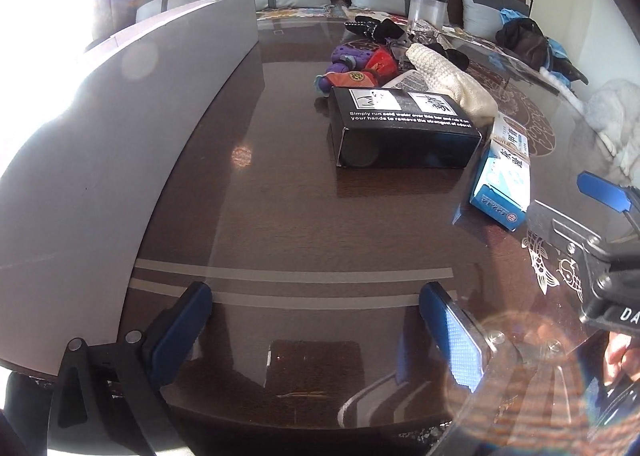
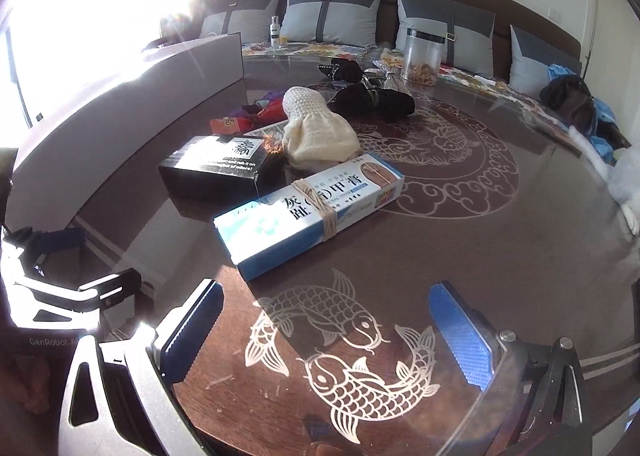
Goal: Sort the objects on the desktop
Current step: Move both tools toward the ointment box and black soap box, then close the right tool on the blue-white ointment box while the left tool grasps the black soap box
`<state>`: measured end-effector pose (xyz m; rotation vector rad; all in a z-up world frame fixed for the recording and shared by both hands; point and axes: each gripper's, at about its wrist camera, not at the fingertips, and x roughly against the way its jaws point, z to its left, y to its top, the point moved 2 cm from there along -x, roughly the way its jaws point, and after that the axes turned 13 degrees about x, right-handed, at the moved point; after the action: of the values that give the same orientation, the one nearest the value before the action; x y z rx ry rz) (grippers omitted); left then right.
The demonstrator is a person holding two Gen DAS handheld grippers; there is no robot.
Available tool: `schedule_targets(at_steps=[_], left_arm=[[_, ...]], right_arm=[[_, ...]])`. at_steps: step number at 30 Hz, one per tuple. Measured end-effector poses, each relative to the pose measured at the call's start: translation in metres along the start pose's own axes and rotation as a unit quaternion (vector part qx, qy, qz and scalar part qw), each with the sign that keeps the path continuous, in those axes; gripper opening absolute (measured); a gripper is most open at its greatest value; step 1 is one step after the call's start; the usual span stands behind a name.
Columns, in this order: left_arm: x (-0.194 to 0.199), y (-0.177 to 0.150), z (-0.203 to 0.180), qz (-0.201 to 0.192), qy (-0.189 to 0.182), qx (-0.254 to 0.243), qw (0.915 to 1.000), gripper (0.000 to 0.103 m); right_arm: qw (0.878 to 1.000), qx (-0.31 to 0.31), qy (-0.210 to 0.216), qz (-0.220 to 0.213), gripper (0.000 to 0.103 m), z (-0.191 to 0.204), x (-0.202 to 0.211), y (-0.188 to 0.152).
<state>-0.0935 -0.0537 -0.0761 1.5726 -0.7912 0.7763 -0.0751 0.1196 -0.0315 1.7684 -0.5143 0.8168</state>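
1. Left wrist view: left gripper (image 1: 316, 320) spread wide, holding nothing, over bare glass near the table's (image 1: 280, 224) near edge. Black rectangular cardboard box with white print (image 1: 404, 128) lies mid-table; open end faces the gripper. Judged light, stiff, crushable: pinch across the short width.

2. Right wrist view: right gripper (image 2: 326, 330) wide, empty. Long blue-and-white carton bound with twine (image 2: 308, 212) lies just ahead, beside the cream knitted glove (image 2: 316, 132). Carton: rigid, light; grip mid-length at the twine. Glove: soft; pinch a bunched fold.
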Motion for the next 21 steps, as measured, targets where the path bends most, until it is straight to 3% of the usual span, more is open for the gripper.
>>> schedule_targets(at_steps=[3,6,9,12,16,21], left_arm=[[0.0,-0.001,0.0,-0.005,-0.002,-0.001,1.0,0.103],[0.0,-0.001,0.0,-0.005,0.0,0.0,1.0,0.103],[0.0,0.0,0.001,-0.002,0.003,0.004,1.0,0.103],[0.0,0.0,0.001,0.002,0.005,0.008,1.0,0.103],[-0.002,0.002,0.0,0.007,0.012,0.016,0.9998,0.103],[-0.003,0.004,-0.001,0.008,0.019,0.027,0.9994,0.103]], right_arm=[[1.0,0.013,0.01,0.011,0.103,0.011,-0.023,0.027],[0.999,0.013,0.007,0.048,0.103,0.014,-0.051,0.035],[0.998,-0.011,0.016,0.064,0.103,0.002,-0.062,0.026],[0.997,-0.043,-0.001,0.065,0.103,-0.024,-0.054,0.008],[0.997,-0.045,-0.003,0.069,0.103,-0.051,-0.043,-0.011],[0.997,-0.034,0.007,0.071,0.103,-0.057,-0.039,-0.016]])
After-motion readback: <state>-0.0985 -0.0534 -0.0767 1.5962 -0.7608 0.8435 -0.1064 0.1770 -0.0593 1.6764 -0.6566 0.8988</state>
